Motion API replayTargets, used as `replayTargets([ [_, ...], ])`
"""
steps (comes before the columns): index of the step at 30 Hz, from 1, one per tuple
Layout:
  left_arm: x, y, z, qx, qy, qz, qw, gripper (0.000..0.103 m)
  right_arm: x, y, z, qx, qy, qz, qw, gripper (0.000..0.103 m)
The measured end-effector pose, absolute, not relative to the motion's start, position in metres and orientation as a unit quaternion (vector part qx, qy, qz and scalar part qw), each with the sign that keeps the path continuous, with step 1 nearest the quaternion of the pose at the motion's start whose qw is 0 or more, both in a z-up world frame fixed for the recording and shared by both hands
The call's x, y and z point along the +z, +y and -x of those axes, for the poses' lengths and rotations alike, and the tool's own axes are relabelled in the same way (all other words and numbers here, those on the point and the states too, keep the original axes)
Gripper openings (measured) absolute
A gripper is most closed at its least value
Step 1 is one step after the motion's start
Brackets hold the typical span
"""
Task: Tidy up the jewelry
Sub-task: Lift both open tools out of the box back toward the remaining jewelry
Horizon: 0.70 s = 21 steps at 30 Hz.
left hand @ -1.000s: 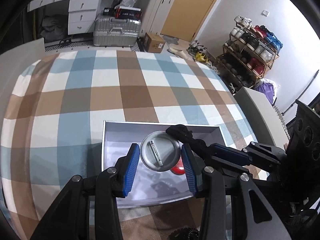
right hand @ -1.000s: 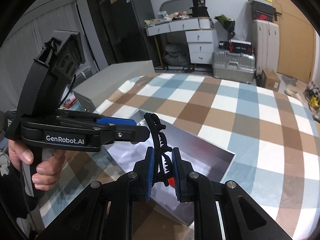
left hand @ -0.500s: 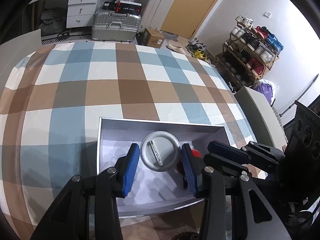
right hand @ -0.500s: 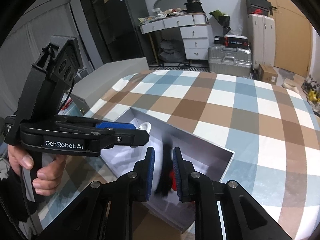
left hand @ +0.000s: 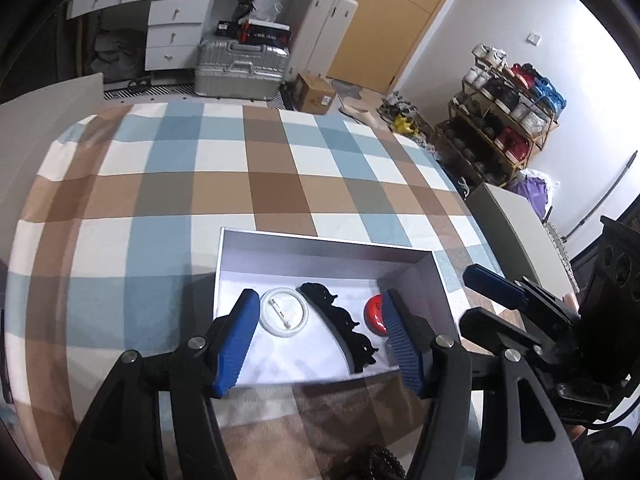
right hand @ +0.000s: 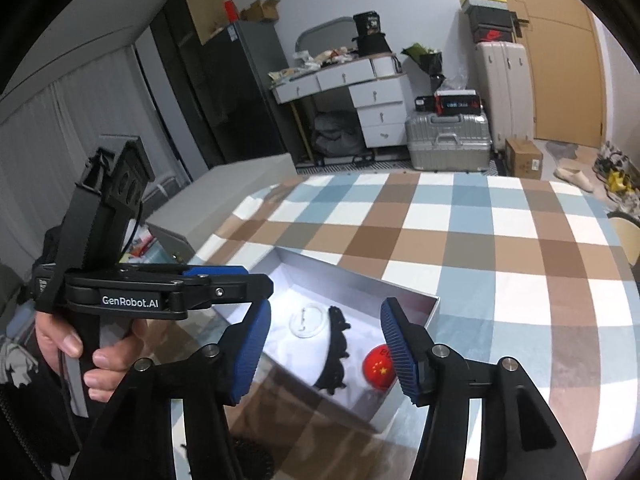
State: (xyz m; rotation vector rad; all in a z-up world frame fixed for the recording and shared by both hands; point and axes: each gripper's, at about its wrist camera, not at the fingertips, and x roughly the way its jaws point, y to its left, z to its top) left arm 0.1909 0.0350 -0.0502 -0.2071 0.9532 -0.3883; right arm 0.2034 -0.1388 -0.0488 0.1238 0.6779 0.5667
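A shallow grey box (left hand: 320,246) sits open on the checked tabletop (left hand: 200,184), close to its near edge, and holds 3 things. A round silver pin badge (left hand: 284,311) lies face down toward the box's left wall, its clasp showing. Just beside it, a black scalloped hair band (left hand: 340,320) lies curved across the middle of the box floor, running from near the badge toward the near wall. A red round badge (right hand: 378,369) with small yellow stars rests toward the right side, near the box's near-right corner. The left gripper (left hand: 316,340) hovers above the near wall of the box with its blue fingers (left hand: 236,344) spread wide, holding nothing; the silver badge and the hair band show between them and the red badge peeks out past the right finger. The right gripper (right hand: 324,354) hangs over the same box from the right side, its fingers (right hand: 400,356) also spread wide and empty, with the hair band and both badges visible in the gap below. In the right wrist view a hand (right hand: 80,356) grips the handle of the left gripper. Beyond the far edge of the tabletop stand a silver suitcase (left hand: 240,68) and a white drawer unit (left hand: 172,34).
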Motion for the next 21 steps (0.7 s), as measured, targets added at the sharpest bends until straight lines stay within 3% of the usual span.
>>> replayTargets([
  [8,-0.034,0.029,-0.16,-0.146,0.418,0.059,0.895,0.061,-0.036,-0.139,-0.17,0.286,0.3,-0.069,0.907,0.078],
  [10,-0.03,0.027,-0.15,-0.14,0.405,0.053,0.902,0.068,-0.033,-0.139,-0.162,0.275,0.297,-0.072,0.912,0.081],
  [15,-0.025,0.023,-0.131,-0.13,0.382,0.037,0.914,0.07,-0.028,-0.143,-0.142,0.268,0.282,-0.078,0.918,0.082],
  [18,-0.025,0.024,-0.121,-0.117,0.369,0.037,0.921,0.08,-0.025,-0.144,-0.127,0.263,0.272,-0.075,0.923,0.09],
  [21,-0.025,0.03,-0.11,-0.103,0.354,0.051,0.928,0.081,-0.029,-0.146,-0.116,0.267,0.277,-0.086,0.919,0.103],
])
